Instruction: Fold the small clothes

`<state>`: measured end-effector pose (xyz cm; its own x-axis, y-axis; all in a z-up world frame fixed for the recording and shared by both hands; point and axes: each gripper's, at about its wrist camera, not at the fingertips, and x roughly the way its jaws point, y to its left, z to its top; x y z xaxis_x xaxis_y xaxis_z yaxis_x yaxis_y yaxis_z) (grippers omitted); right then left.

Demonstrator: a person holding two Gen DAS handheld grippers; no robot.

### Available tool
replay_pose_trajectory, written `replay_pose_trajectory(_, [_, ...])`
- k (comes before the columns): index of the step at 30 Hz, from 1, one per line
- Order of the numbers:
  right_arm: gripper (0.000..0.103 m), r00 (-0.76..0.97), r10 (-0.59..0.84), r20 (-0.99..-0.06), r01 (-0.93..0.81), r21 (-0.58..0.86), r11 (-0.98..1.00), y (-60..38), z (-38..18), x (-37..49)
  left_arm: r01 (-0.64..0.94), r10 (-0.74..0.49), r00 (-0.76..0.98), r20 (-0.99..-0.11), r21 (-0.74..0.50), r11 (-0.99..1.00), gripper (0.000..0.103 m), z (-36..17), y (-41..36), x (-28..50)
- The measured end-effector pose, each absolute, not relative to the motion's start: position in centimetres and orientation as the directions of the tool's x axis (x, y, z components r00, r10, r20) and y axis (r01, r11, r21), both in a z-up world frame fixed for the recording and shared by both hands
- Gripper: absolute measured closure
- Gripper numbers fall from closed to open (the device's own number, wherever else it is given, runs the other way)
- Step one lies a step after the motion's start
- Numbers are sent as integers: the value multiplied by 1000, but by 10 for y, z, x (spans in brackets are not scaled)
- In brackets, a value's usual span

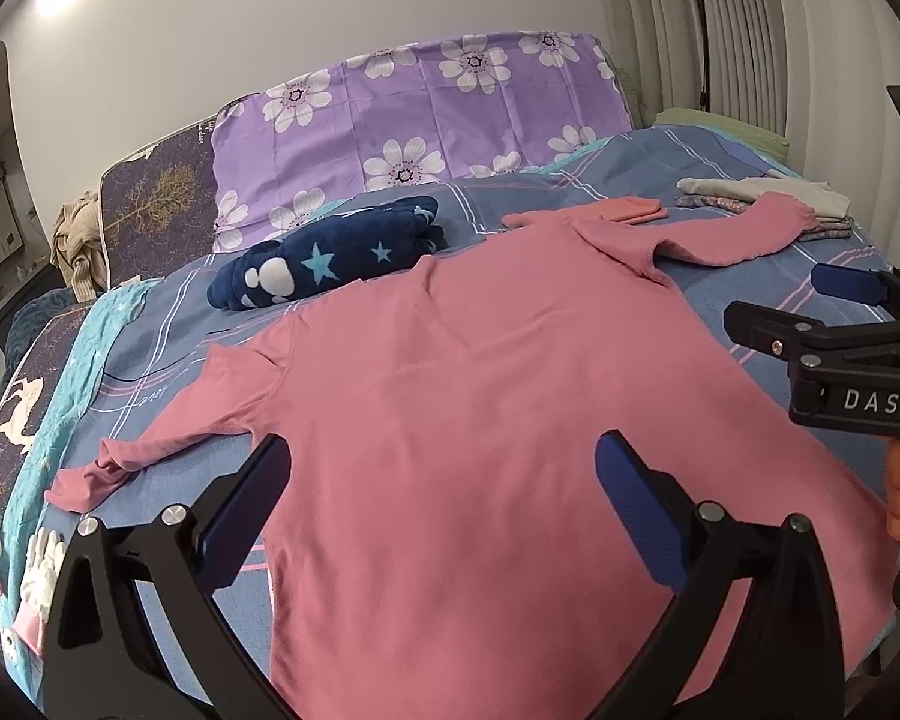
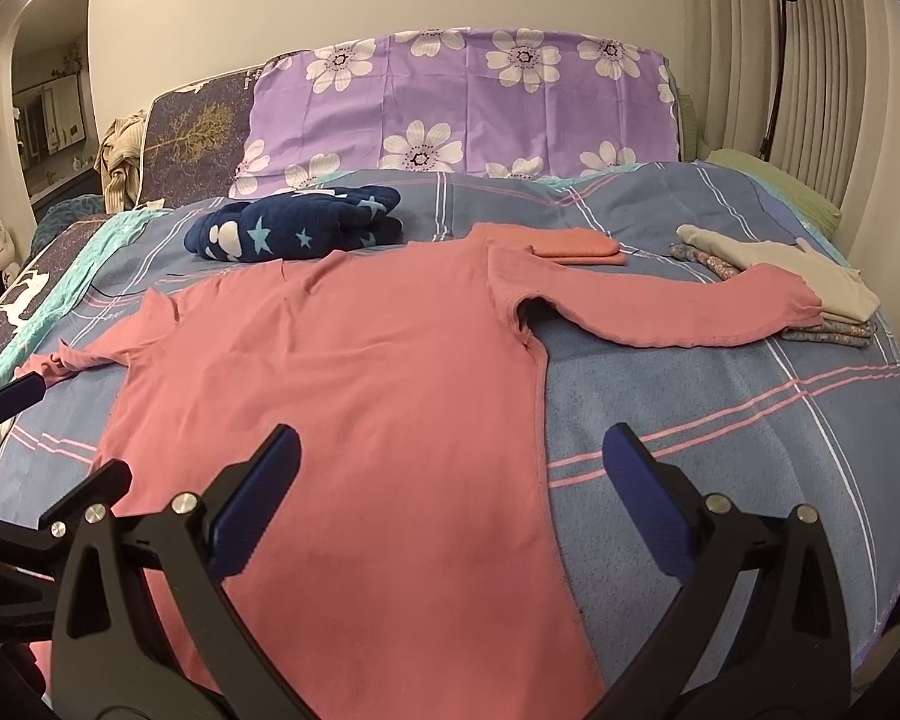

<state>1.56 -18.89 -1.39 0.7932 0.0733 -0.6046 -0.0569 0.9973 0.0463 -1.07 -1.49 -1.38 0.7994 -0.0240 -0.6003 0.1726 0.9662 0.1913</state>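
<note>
On my screens: one pink long-sleeved shirt [image 2: 354, 360], soft matte knit, spread flat on the bed with both sleeves stretched outward and a neat stitched seam down its side. It lies on a blue plaid blanket [image 2: 720, 420] of nubby, towel-like weave crossed by pink and white lines. My left gripper [image 1: 441, 483] hovers over the shirt's lower body, its blue ribbed pads spread wide with nothing between them; my right gripper [image 2: 450, 474] hangs likewise released, straddling the shirt's side seam, one pad above pink cloth and the other above blanket. Behind the shirt's collar I list a small folded pink garment [image 2: 576, 252], a flat rectangle touching the shoulder. The right sleeve's cuff rests against a stack of folded clothes [image 2: 810, 294], beige on top, small floral print beneath. Further back sits a plush navy bundle with stars [image 2: 294, 231], rolled and fuzzy. Against the wall stands a purple flowered pillow [image 2: 462, 108], smooth and creased, beside a dark pillow with a gold tree print [image 2: 192, 132].
</note>
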Motion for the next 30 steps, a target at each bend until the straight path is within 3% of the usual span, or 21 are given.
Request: replay_pose_trajectory(30, [2,810,45,-585,-89,-47,995,-170,-10,10,142,-11,801,-599,173,975,1,-23,3,-9])
